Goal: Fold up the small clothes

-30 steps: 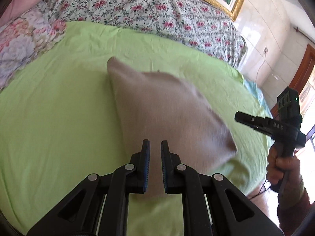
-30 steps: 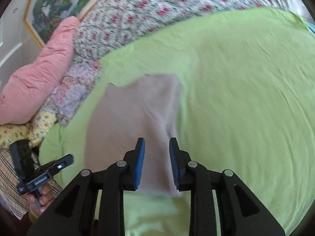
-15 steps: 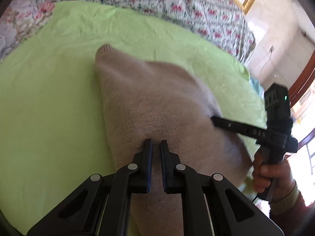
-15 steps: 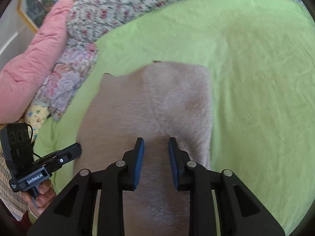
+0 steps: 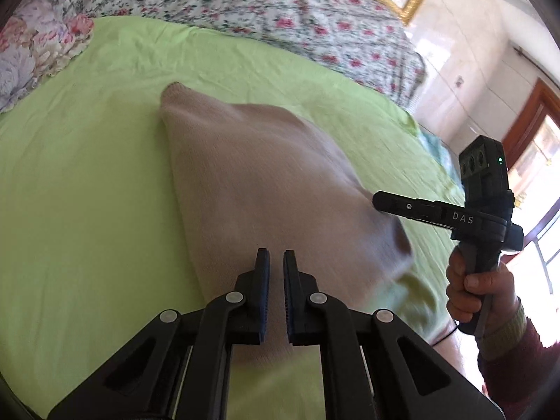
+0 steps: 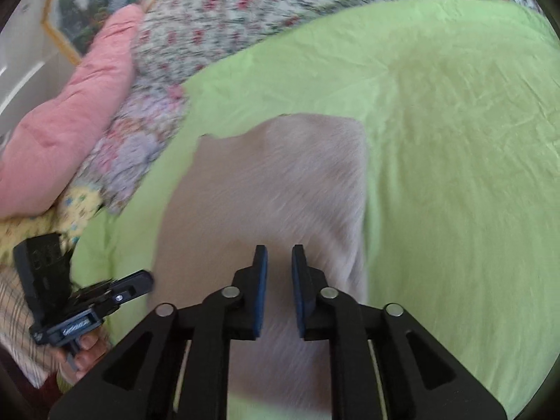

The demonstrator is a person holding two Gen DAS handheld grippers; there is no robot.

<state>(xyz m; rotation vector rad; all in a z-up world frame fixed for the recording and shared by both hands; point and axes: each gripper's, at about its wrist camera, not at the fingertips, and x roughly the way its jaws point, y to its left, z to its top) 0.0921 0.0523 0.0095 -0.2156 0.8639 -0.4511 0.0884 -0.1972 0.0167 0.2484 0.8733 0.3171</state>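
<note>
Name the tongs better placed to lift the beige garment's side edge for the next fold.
Right, probably: the right tongs already reach the beige garment's raised side edge; the left tongs hover over its near part.

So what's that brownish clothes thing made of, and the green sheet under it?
The beige garment looks like soft knitted wool or fleece: matte, fuzzy nap, a ribbed corner edge. The green sheet looks like thin woven cotton: smooth, flat, with fine creases. Blur leaves both uncertain.

The right gripper [image 6: 279,262] is hanging over a tan sweater [image 6: 280,189] lying on the green sheet [image 6: 455,140] — its blue pads are sitting a little apart. The left gripper [image 6: 140,280] is poking in beside the sweater's edge.
</note>
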